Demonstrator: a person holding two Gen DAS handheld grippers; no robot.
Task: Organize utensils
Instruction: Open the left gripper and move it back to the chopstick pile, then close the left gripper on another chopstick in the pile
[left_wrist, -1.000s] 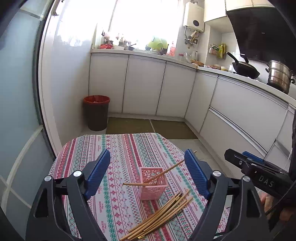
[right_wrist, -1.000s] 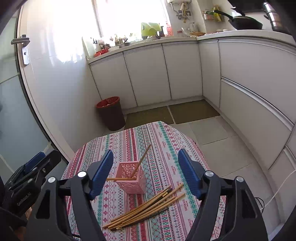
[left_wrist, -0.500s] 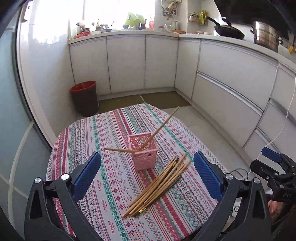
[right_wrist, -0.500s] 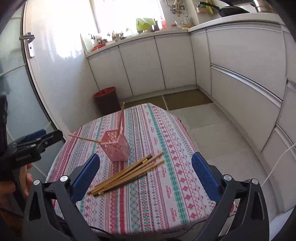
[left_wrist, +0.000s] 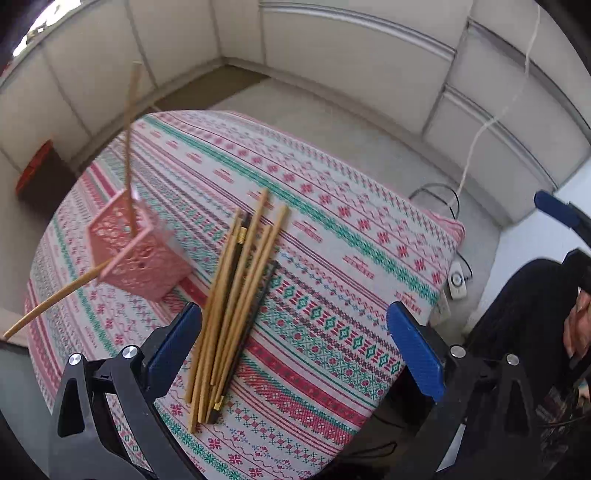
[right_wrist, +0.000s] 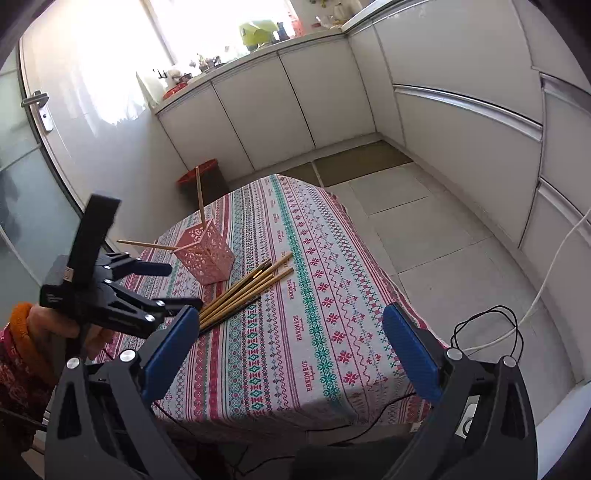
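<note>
A pink lattice holder (left_wrist: 136, 254) (right_wrist: 205, 254) stands on the patterned tablecloth (left_wrist: 332, 236) (right_wrist: 295, 325) with two wooden chopsticks (left_wrist: 129, 147) (right_wrist: 199, 195) sticking out of it. A bundle of several wooden chopsticks (left_wrist: 236, 291) (right_wrist: 247, 291) lies on the cloth beside the holder. My left gripper (left_wrist: 295, 350) is open and empty, just above the near end of the bundle; it also shows at the left of the right wrist view (right_wrist: 166, 288). My right gripper (right_wrist: 291, 350) is open and empty above the table's near edge, well to the right of the bundle.
White kitchen cabinets (right_wrist: 295, 103) line the far and right walls. A red-rimmed bin (right_wrist: 201, 179) stands on the floor behind the table. A white cable (right_wrist: 546, 288) and a black cable (right_wrist: 484, 332) lie on the floor at the right.
Both grippers have swung down and closer to the table. The left one now looks steeply down on the chopstick bundle. Holder and chopsticks have not moved.
</note>
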